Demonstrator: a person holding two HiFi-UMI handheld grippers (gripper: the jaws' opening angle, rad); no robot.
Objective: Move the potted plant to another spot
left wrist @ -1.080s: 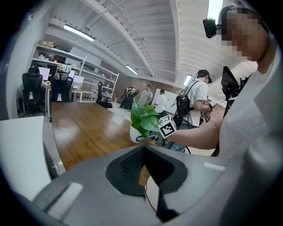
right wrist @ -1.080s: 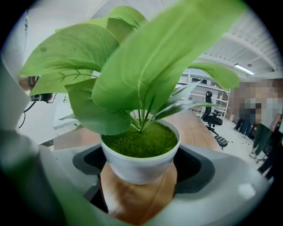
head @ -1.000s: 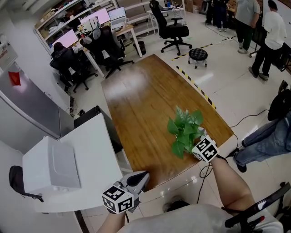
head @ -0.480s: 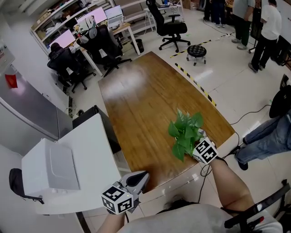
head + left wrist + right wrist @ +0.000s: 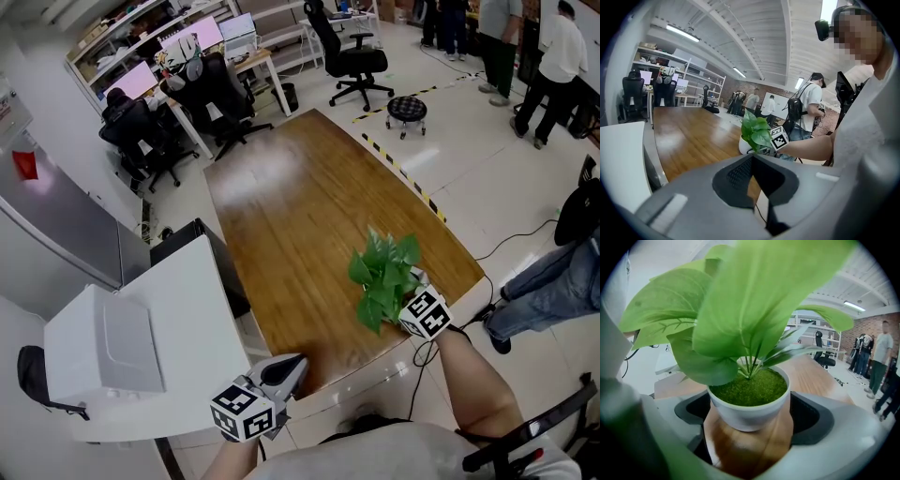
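A green-leaved potted plant [image 5: 382, 272] in a white pot [image 5: 750, 411] stands on the long wooden table [image 5: 300, 206], near its front right corner. My right gripper [image 5: 405, 298] has a jaw on each side of the pot. Those jaws are opening, and the dark pads [image 5: 812, 416] stand slightly off the pot's wall. Leaves fill the top of the right gripper view. My left gripper [image 5: 292, 364] hovers shut and empty at the table's near edge, left of the plant. The left gripper view shows the plant [image 5: 754, 130] and the right gripper's marker cube [image 5: 778, 138] ahead.
A white cabinet [image 5: 187, 309] with a white box [image 5: 103, 347] on it stands left of the table. Office chairs and desks sit beyond the far end, and a round stool [image 5: 408, 112] stands to the far right. A seated person's legs [image 5: 548, 291] and standing people are on the right.
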